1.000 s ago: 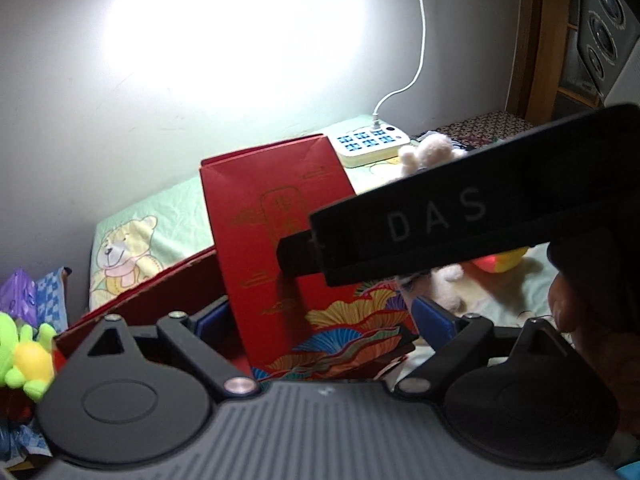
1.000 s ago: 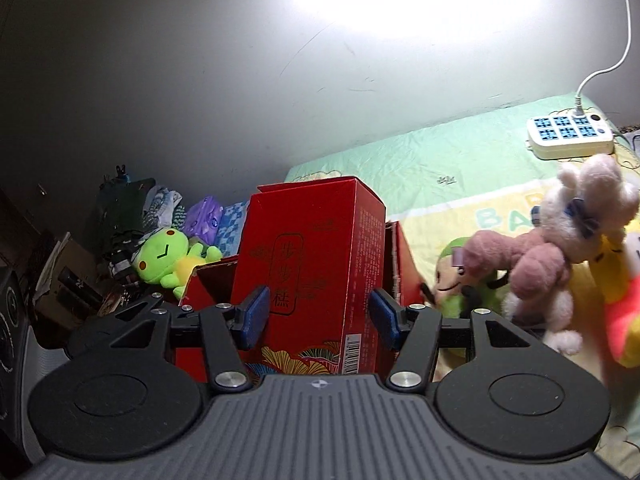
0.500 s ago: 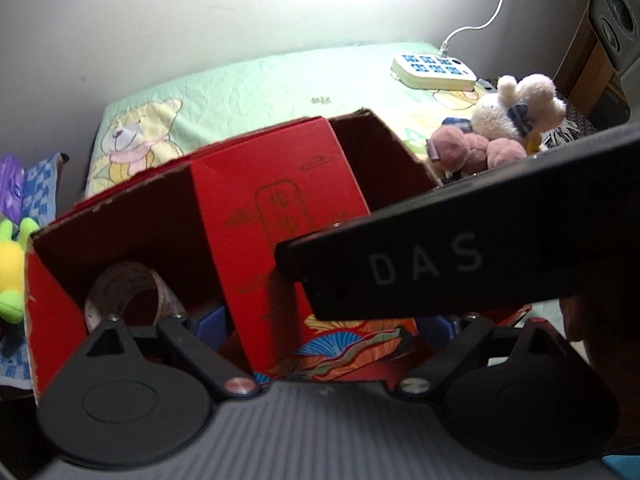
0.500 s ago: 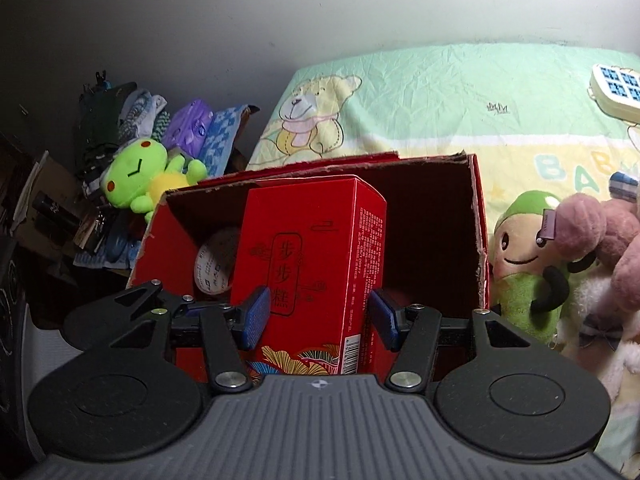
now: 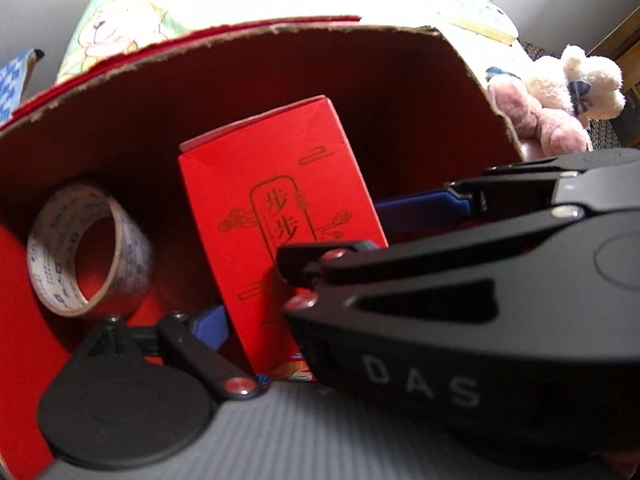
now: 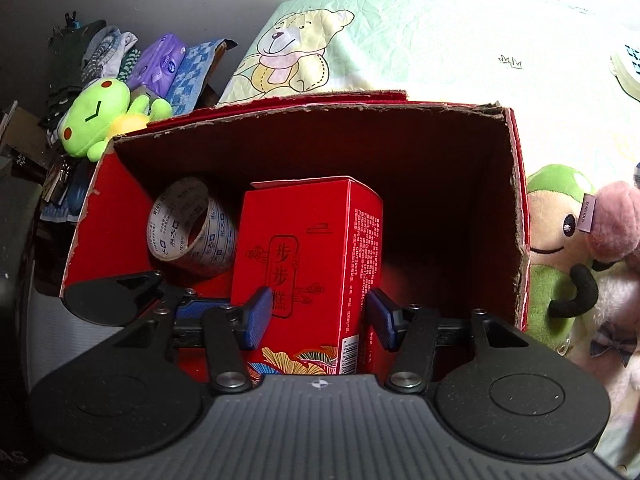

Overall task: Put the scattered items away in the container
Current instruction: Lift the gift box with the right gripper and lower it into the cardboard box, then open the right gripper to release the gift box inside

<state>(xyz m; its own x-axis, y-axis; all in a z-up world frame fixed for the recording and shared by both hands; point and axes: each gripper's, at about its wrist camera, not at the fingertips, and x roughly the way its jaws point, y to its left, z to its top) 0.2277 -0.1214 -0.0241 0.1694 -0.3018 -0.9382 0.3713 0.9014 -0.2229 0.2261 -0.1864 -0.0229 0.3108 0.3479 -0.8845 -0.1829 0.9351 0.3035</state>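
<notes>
A tall red gift box (image 6: pixel 312 268) stands inside the open red cardboard container (image 6: pixel 516 208). My right gripper (image 6: pixel 316 316) has a blue pad on each side of it; the right pad shows a small gap, so the jaws look slightly open. In the left wrist view the gift box (image 5: pixel 276 216) has my left gripper's blue pad (image 5: pixel 212 326) at its left side; the right gripper's body (image 5: pixel 460 300) hides the other pad. A roll of printed tape (image 6: pixel 192 228) lies in the container's left part, also in the left wrist view (image 5: pixel 88 252).
Plush toys lie on the bedsheet to the right of the container: a green-and-cream one (image 6: pixel 560 248) and a pink-and-white one (image 5: pixel 560 96). A green frog plush (image 6: pixel 100 116) and tissue packs (image 6: pixel 160 64) are at the left. A power strip (image 5: pixel 480 12) lies at the back.
Both grippers have lowered the gift box down into the container, next to the tape roll. The right gripper's pads have spread a little from the box.
</notes>
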